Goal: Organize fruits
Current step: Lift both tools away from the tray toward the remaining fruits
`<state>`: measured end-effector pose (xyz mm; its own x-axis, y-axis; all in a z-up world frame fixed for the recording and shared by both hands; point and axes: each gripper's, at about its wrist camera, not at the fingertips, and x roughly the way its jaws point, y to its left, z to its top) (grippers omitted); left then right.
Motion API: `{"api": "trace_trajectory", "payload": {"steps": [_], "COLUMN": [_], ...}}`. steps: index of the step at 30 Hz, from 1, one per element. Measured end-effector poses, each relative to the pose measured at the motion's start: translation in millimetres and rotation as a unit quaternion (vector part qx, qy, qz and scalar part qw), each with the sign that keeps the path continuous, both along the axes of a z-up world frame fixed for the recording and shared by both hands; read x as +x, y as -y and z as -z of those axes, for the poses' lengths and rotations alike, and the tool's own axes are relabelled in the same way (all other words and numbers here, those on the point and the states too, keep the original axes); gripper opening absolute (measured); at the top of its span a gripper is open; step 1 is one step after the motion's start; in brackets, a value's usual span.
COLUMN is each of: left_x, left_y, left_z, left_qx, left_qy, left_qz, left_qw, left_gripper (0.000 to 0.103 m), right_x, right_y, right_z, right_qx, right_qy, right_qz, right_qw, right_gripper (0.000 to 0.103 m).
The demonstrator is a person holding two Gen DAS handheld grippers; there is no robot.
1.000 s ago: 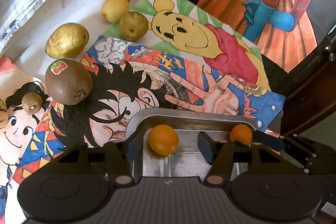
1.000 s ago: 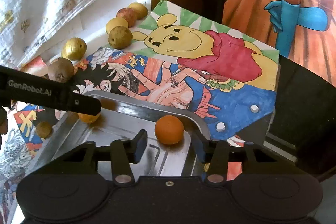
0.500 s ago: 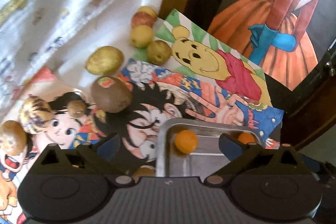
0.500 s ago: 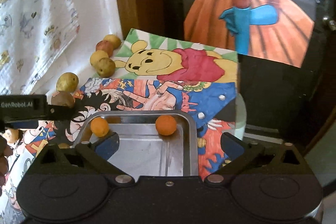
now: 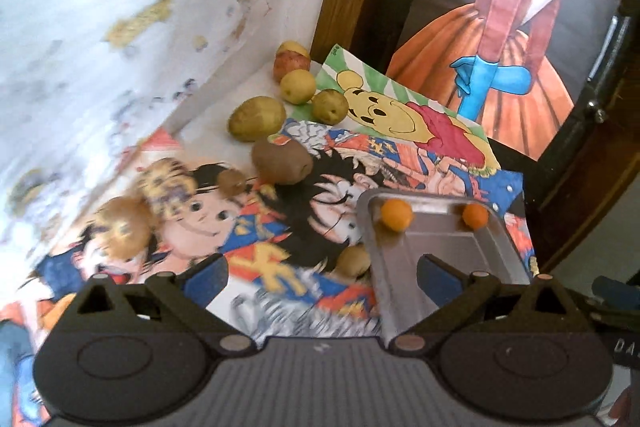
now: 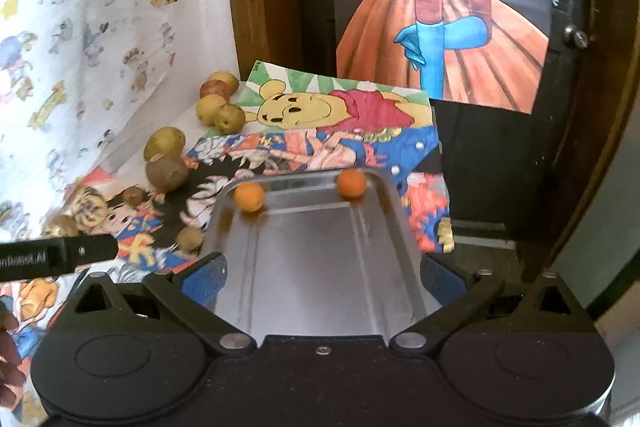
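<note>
both sets of fingers are spread wide and carry nothing. the left gripper (image 5: 322,273) hovers at the near edge of the picture-covered table; the small tan round fruit (image 5: 352,261) lies just ahead, beside the shiny metal tray (image 5: 510,247) holding two small orange fruits (image 5: 396,214). the right gripper (image 6: 322,273) sits over the tray, farther off.

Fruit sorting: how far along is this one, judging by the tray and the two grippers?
Early. Done: two orange fruits, one and another, sit at the far end of the metal tray. In hand: nothing; the left gripper and right gripper both have open, empty jaws. Left: the brown kiwi and the yellowish and brown pieces, like one, lie on the drawings outside the tray.
</note>
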<state>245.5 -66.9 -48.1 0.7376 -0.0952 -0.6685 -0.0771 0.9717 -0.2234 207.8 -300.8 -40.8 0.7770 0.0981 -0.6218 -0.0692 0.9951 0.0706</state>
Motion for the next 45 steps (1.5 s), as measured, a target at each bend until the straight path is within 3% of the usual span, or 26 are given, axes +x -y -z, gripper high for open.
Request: {"api": "trace_trajectory", "payload": {"steps": [12,23,33,45], "left_x": [-82.2,-118.2,-131.1,-133.3], "left_y": [-36.0,-49.5,-56.8,-74.2], "left_z": [11.2,20.8,28.3,31.5], "left_qx": [0.011,0.046,0.056,0.063], "left_qy": [-0.018,-0.031,-0.046,-0.064], "left_qz": [0.031,0.057,0.059,0.024], "left_qw": [0.9993,0.9968,0.9956,0.9957], "left_gripper": [0.102,0.102,0.102,0.102], "right_x": [-78.7,-112.1,-114.7,-98.8], "right_y": [-25.8,-36.2,-54.6,-82.7], "right_z": [16.4,33.8,44.0,52.4], "right_qx": [0.000,0.006,0.021,0.035], "right_qy": [-0.029,-0.060,-0.086,-0.116], "right_qz": [0.031,0.034,0.001,-0.077], "right_qw": [0.999,0.998,0.996,0.990], "right_gripper": [0.102,0.102,0.102,0.102]}}
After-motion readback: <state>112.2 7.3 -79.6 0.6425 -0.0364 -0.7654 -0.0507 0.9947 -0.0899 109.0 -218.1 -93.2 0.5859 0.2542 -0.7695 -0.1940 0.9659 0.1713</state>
